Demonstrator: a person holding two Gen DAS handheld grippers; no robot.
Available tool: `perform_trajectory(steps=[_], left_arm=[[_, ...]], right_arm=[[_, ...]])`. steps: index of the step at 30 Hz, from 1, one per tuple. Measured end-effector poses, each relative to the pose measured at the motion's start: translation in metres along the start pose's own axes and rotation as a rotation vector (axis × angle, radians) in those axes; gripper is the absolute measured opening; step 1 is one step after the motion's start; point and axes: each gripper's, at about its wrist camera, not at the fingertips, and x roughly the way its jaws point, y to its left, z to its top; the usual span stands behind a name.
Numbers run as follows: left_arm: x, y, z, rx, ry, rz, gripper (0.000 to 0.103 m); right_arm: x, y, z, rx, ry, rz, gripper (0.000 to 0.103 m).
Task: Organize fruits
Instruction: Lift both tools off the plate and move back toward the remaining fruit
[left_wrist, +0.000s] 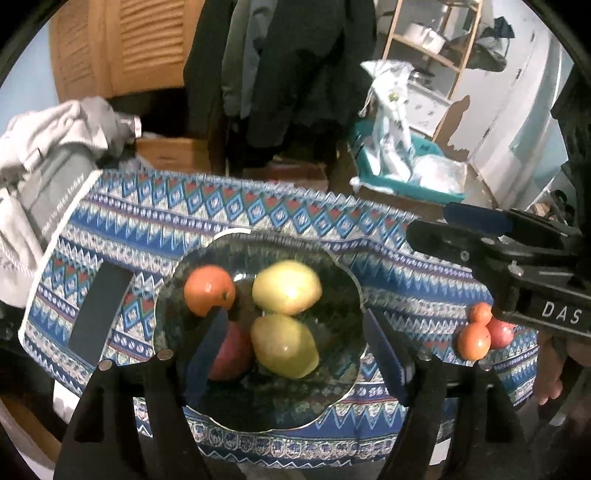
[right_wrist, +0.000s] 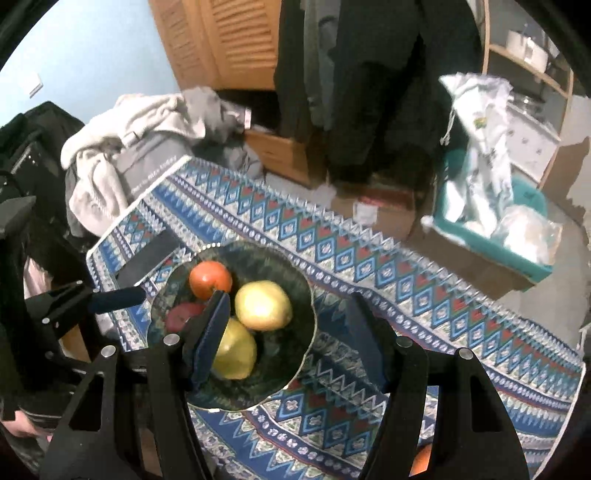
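Note:
A dark glass bowl (left_wrist: 332, 280) sits on the patterned cloth and holds two yellow-green fruits (left_wrist: 286, 286), an orange fruit (left_wrist: 208, 290) and a red apple (left_wrist: 231, 352). The bowl also shows in the right wrist view (right_wrist: 295, 273). My left gripper (left_wrist: 295, 343) is open and empty, hovering over the bowl. My right gripper (right_wrist: 288, 332) is open and empty above the bowl's right side; it shows at the right in the left wrist view (left_wrist: 476, 218). Two small oranges (left_wrist: 474, 341) and a red fruit (left_wrist: 500, 332) lie on the cloth right of the bowl.
A black flat object (left_wrist: 98, 310) lies on the cloth left of the bowl. A pile of grey clothes (left_wrist: 55, 147) is at the table's far left. A teal bin with bags (left_wrist: 402, 162) and boxes stand on the floor beyond the table.

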Motion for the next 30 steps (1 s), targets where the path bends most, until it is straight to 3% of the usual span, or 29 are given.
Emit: perform_trajectory(steps=[15, 19, 30], left_arm=[[-0.032, -0.023, 0.013, 0.038, -0.082, -0.016, 0.086], [-0.034, -0.031, 0.015, 0.050, -0.089, -0.012, 0.088], [-0.041, -0.057, 0.023, 0.079, -0.095, -0.036, 0.089]], right_arm=[[-0.062, -0.013, 0.000, 0.029, -0.117, -0.027, 0.073], [-0.071, -0.023, -0.003, 0.042, -0.137, -0.052, 0.082], [-0.094, -0.059, -0.018, 0.099, -0.165, -0.104, 0.083]])
